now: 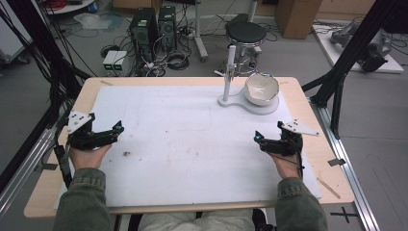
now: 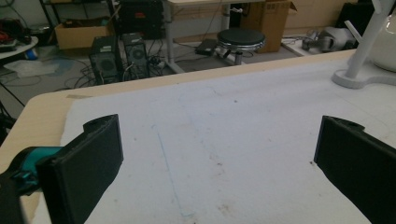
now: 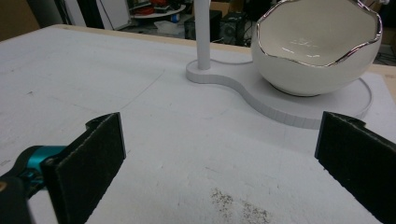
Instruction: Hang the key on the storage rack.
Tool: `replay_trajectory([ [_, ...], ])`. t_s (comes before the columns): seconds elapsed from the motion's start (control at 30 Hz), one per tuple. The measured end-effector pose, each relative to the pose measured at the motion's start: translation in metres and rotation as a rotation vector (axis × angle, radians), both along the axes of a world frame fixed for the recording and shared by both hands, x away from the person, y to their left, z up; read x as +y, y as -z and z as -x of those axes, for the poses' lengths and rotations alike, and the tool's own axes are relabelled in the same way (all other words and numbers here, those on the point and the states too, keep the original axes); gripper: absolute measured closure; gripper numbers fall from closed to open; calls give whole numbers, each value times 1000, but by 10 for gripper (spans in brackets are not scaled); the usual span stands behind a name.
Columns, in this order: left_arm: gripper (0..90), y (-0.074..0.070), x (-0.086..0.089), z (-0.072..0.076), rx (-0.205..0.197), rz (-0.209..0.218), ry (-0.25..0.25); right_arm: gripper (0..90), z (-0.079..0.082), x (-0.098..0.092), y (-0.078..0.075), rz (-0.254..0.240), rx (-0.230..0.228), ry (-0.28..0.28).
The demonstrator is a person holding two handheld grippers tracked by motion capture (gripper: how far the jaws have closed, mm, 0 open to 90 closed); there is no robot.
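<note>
A white bowl (image 3: 317, 51) with a silver rim sits on a white stand (image 3: 280, 105), over a white mat (image 1: 183, 139).

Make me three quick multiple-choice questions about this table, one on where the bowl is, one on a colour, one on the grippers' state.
1. Where is the bowl?
A. on the stand's base
B. on the bare mat
C. held by a gripper

2. What colour is the bowl's rim?
A. silver
B. red
C. black

3. How are the grippers?
A. both open
B. both shut
C. one holds the bowl

Answers:
1 A, it sits on the white stand by the post.
2 A, the wavy edge shines silver.
3 A, left gripper and right gripper show fingers wide apart, empty.
</note>
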State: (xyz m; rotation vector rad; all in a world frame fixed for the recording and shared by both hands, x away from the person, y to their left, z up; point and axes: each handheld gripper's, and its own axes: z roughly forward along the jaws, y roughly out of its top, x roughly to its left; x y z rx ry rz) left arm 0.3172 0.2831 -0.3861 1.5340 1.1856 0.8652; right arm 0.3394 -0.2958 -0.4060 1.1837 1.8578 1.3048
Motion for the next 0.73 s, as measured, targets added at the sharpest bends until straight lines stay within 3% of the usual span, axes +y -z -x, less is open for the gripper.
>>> replay_trajectory([
  [0.53,17,21,22,18,-6,6,-64,6,5,1,1,9,11,-3],
  [0.73,17,30,29,19,22,44,-96,7,5,1,1,6,13,1],
])
